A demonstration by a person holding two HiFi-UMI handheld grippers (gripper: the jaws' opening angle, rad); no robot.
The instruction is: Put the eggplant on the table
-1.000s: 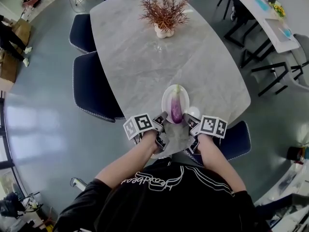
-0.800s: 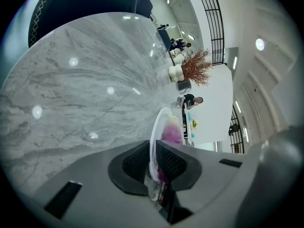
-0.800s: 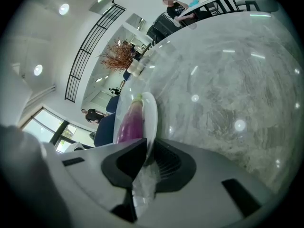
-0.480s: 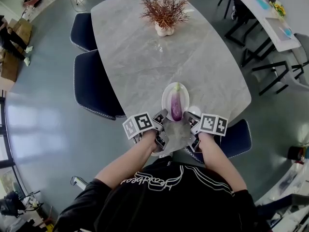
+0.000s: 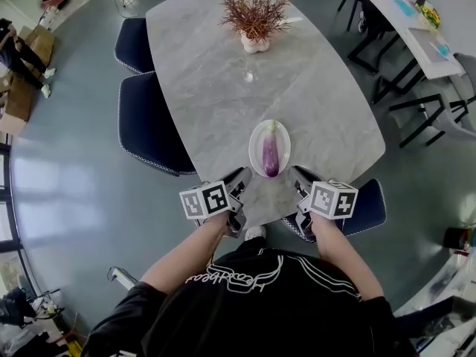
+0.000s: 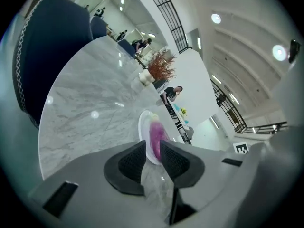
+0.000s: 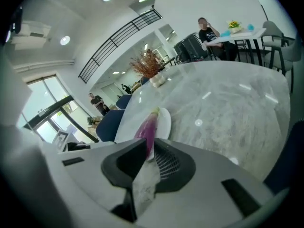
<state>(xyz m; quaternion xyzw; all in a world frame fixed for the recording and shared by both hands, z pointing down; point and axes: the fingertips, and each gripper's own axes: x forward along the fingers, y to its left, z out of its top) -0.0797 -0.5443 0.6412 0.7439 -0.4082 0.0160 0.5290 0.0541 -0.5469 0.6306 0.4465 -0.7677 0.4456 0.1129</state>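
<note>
Hovering on the near-left side of the white plate [image 5: 256, 136], the left gripper [image 5: 239, 177] has its jaws parted by only a narrow gap; it holds nothing and touches nothing. The right gripper [image 5: 300, 175] hangs on the plate's near-right side, close to its rim but apart from it, with its jaws a thin slit apart and likewise empty. Each gripper view looks through that gap at the purple eggplant [image 5: 271, 153], which lies lengthwise on the plate, its pale green stem end pointing away from the person. Only bare grey marble table [image 5: 216, 103] lies between each gripper and the plate. Well beyond the plate, toward the table's far end, stands a white vase of reddish dried branches [image 5: 255, 17]. Left of the plate, dark blue chairs [image 5: 149, 129] are drawn up along the table's side.
</note>
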